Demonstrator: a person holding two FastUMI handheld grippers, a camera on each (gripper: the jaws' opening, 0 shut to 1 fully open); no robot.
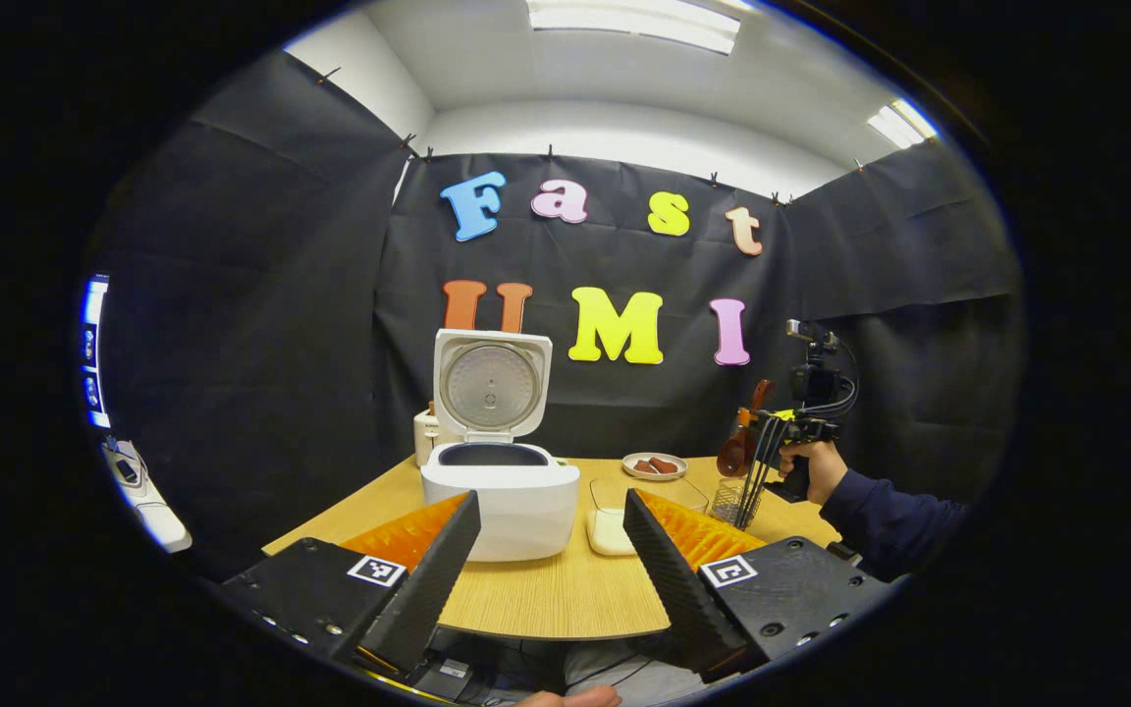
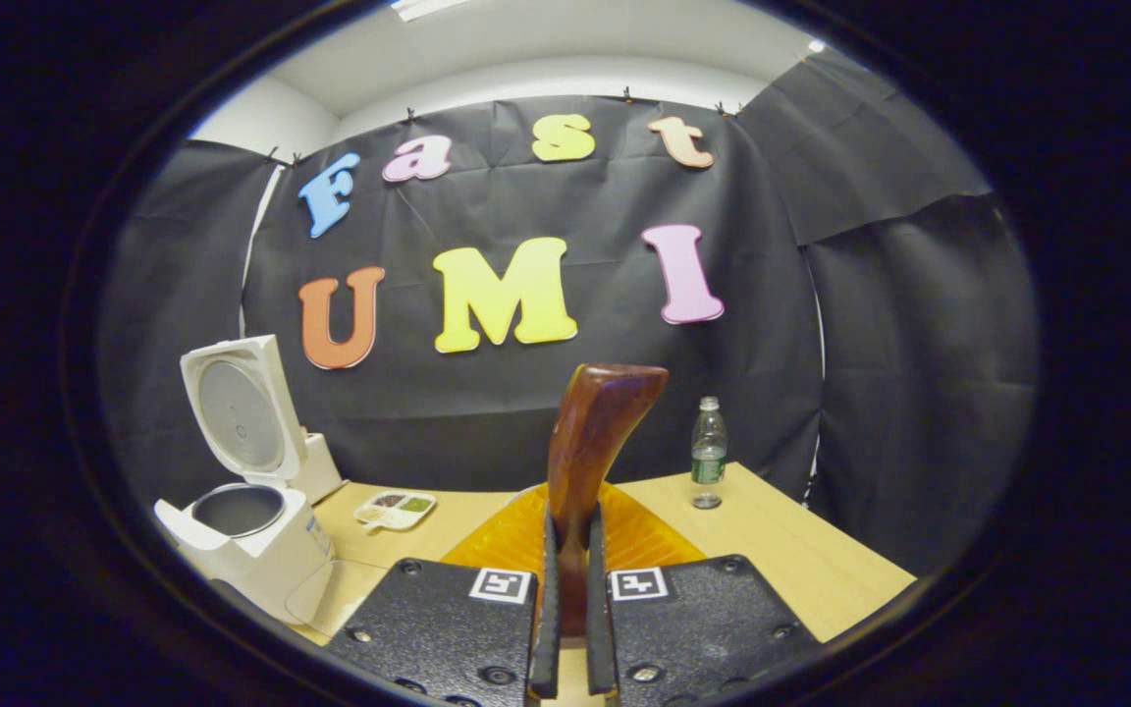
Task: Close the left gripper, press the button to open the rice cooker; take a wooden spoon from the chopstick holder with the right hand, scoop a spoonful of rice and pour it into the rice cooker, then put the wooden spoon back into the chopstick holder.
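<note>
The white rice cooker stands open on the wooden table, lid upright; it also sits at the left. My left gripper is open in front of it, holding nothing. My right gripper is shut on the brown wooden spoon, whose handle rises between the fingers. In the left gripper view, a hand holds the right gripper with the spoon just above the wire chopstick holder. A clear box of white rice lies right of the cooker.
A small plate with brown pieces sits behind the rice box. A sectioned dish and a plastic bottle stand toward the back of the table. A white appliance is behind the cooker. Black cloth walls surround the table.
</note>
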